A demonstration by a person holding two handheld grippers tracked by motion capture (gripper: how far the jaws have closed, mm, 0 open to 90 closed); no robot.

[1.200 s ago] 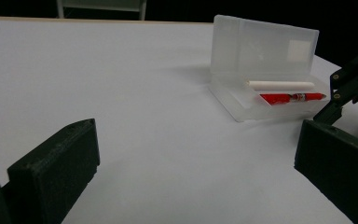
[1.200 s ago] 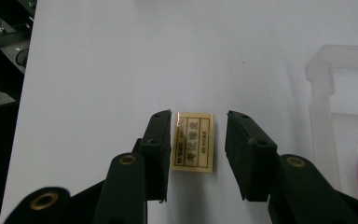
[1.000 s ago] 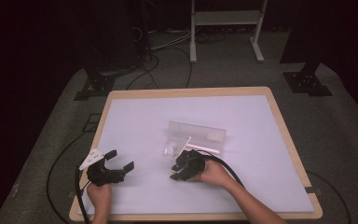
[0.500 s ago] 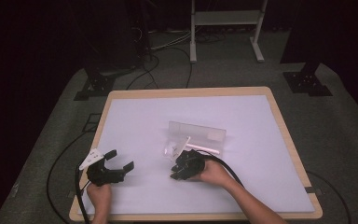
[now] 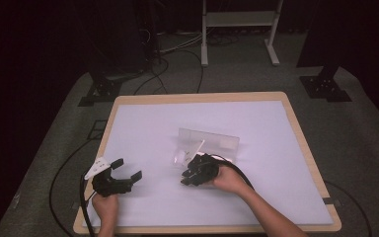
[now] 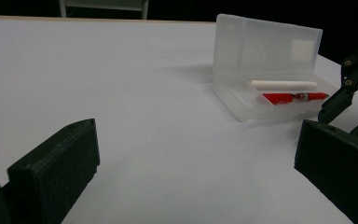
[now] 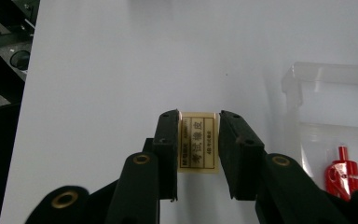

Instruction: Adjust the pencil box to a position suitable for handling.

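Dark floor and trailing cables are surrounding a white, wood-edged surface [image 5: 143, 123] in the high view. A clear plastic pencil case [image 5: 208, 140] is lying open near the middle of it, its lid standing upright. The right gripper [image 5: 190, 174] is resting just in front of the case, near its left end, and the left gripper [image 5: 127, 169] is sitting well apart from it, toward the near left corner, with its jaws spread wide and nothing between them.

Seen from the left gripper view, the left gripper [image 6: 191, 172] is pointing across bare surface toward the pencil case [image 6: 265, 46]. A white stick [image 6: 283, 85] and a red pen [image 6: 293, 97] are lying side by side in the tray, and part of the right gripper is showing at the right edge.

Looking along the right gripper view, the right gripper [image 7: 198, 135] is clamping a small cream eraser [image 7: 197, 142] with a printed label, one jaw pressing on each side; its jaws have just been closing on it. The eraser is lying on the surface just left of the pencil case [image 7: 331, 74], where the red pen [image 7: 342, 175] is showing.
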